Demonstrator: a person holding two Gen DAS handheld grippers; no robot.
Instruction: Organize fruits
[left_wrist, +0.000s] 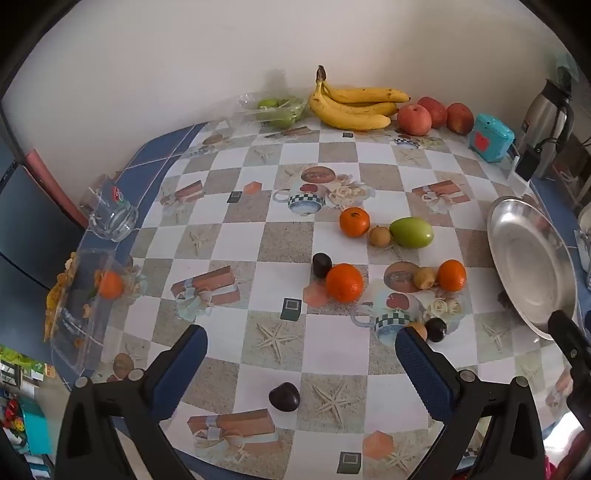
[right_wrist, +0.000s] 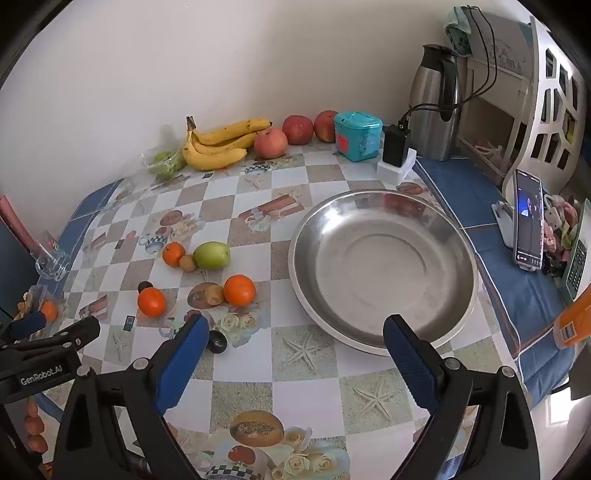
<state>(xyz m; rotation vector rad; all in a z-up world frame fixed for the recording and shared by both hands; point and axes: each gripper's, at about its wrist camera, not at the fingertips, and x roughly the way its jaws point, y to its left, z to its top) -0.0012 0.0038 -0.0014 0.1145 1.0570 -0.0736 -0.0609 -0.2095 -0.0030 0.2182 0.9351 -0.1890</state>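
Loose fruit lies on the patterned tablecloth: three oranges (left_wrist: 344, 283), (left_wrist: 354, 221), (left_wrist: 451, 275), a green fruit (left_wrist: 411, 232), small brown fruits (left_wrist: 379, 236) and dark fruits (left_wrist: 284, 396). An empty steel basin (right_wrist: 382, 266) sits at the right. My left gripper (left_wrist: 301, 354) hangs open above the table's near edge, nothing between its blue pads. My right gripper (right_wrist: 291, 345) is open too, over bare cloth just in front of the basin, with a dark fruit (right_wrist: 216, 342) beside its left finger.
Bananas (left_wrist: 354, 105), red apples (left_wrist: 414, 119) and bagged green fruit (left_wrist: 277, 109) line the wall. A teal box (right_wrist: 357, 136), charger and steel flask (right_wrist: 434, 103) stand at the back right. A clear tray holding an orange (left_wrist: 110, 285) and a glass ashtray (left_wrist: 112, 218) sit at the left edge. A phone (right_wrist: 528, 221) stands to the right.
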